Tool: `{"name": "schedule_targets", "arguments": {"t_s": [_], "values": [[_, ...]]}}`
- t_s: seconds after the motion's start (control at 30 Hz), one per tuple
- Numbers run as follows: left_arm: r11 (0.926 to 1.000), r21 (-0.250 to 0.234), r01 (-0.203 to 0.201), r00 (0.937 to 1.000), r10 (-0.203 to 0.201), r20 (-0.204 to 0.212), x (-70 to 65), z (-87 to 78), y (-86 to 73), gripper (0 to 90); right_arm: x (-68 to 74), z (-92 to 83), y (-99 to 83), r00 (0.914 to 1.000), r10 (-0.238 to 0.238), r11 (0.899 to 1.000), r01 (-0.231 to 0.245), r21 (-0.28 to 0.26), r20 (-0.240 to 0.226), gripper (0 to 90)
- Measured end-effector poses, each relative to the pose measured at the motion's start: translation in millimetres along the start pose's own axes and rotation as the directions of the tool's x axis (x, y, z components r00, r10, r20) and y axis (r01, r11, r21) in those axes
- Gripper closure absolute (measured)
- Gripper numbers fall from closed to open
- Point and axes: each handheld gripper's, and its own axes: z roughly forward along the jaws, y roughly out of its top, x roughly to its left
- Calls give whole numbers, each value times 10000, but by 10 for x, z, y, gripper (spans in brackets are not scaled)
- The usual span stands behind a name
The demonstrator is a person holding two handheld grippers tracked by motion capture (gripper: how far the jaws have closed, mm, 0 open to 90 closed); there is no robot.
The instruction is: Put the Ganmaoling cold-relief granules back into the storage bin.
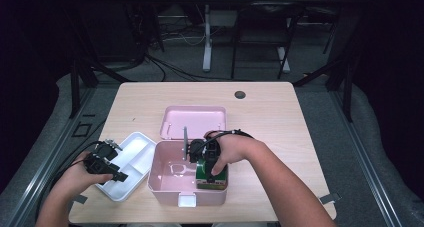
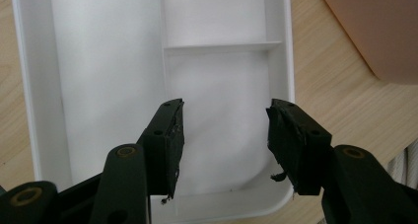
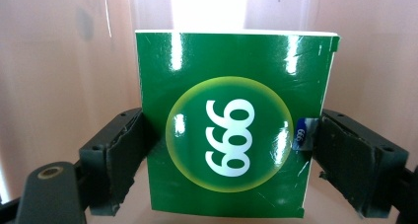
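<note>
— Wooden table first, since it carries everything: what sits on it?

— At its centre a pink box stands open, with its pink lid lying flat at twelve o'clock from it, presumably set there to keep it out of the way. At nine o'clock from the box, touching or nearly so, lies a white divided tray, which looks like the box's lifted-out insert.

— And the green carton?

— The green carton stands inside the box at its four o'clock corner, against the wall. Its printed face is turned toward the right gripper's camera.

— Is it held?

— Yes. The right gripper reaches down into the box, and its fingers pinch the carton by its two side edges, a grip that keeps it upright. I judge it is being placed in or taken out; which one I cannot tell.

— What about the other hand?

— The left gripper hovers over the tray's near end at the table's eight o'clock, fingers spread with nothing between them, probably just waiting.
</note>
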Motion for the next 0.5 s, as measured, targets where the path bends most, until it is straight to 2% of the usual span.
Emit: {"name": "schedule_targets", "arguments": {"t_s": [0.33,0.5], "values": [[10000,11,-10,10000,10,-9,-3,-1,-3,481,-12,50,-8,10000,52,10000,-51,-76,26,154],[10000,-11,-48,10000,48,-17,-1,-6,-4,481,-28,-26,-19,9998,206,9990,-203,-392,73,170]]}}
